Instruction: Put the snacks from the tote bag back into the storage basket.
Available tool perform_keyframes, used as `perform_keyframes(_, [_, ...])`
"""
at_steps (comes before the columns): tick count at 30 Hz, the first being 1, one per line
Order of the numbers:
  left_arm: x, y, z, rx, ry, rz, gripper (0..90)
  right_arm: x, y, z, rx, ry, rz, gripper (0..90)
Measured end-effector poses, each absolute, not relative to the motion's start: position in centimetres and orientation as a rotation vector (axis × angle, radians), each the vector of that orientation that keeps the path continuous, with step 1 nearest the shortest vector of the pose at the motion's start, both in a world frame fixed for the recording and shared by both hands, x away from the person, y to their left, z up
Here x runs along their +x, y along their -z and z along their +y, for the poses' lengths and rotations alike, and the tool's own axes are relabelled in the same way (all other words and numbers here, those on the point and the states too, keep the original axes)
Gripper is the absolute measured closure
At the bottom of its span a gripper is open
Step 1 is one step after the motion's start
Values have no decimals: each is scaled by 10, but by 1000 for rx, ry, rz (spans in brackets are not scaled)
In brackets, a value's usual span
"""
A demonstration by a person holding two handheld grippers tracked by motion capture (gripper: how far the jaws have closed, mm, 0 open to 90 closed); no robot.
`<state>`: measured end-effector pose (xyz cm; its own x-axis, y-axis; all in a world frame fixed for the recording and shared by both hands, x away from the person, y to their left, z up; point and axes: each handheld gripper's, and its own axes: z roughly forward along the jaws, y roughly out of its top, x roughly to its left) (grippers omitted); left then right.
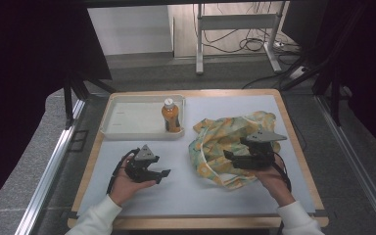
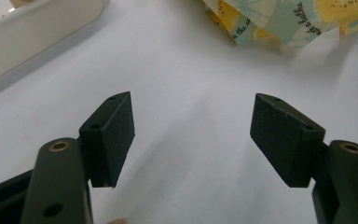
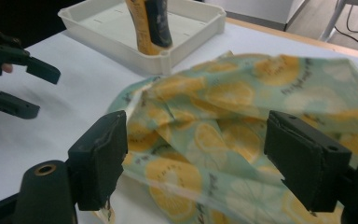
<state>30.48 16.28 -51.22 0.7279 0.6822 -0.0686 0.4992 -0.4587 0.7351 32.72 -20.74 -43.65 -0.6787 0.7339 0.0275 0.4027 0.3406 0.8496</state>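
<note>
A crumpled cloth point(image 1: 225, 142) printed with yellow lemon slices on pale green lies at the table's right point(image 3: 223, 121). My right gripper point(image 1: 229, 157) stands open over the cloth's near part, jaws wide apart with fabric below them point(image 3: 196, 154). My left gripper point(image 1: 164, 175) is open at the front left, over bare white table point(image 2: 193, 130); the cloth's edge point(image 2: 279, 23) lies ahead of it. An orange bottle point(image 1: 171, 116) with a white cap stands upright in the right corner of a white tray point(image 1: 122, 131), also seen behind the cloth point(image 3: 151, 25).
The white tray point(image 3: 116, 37) sits at the back left of the white table mat point(image 1: 191, 196). The wooden table edge point(image 1: 293, 142) runs close to the cloth on the right. Beyond the table stand a metal frame and cables on the floor.
</note>
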Motion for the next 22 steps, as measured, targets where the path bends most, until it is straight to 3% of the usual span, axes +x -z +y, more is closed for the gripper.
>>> perform_keyframes(22, [305, 512, 164, 2152, -299, 888, 306, 327, 443, -218, 1051, -1260, 2231, 216])
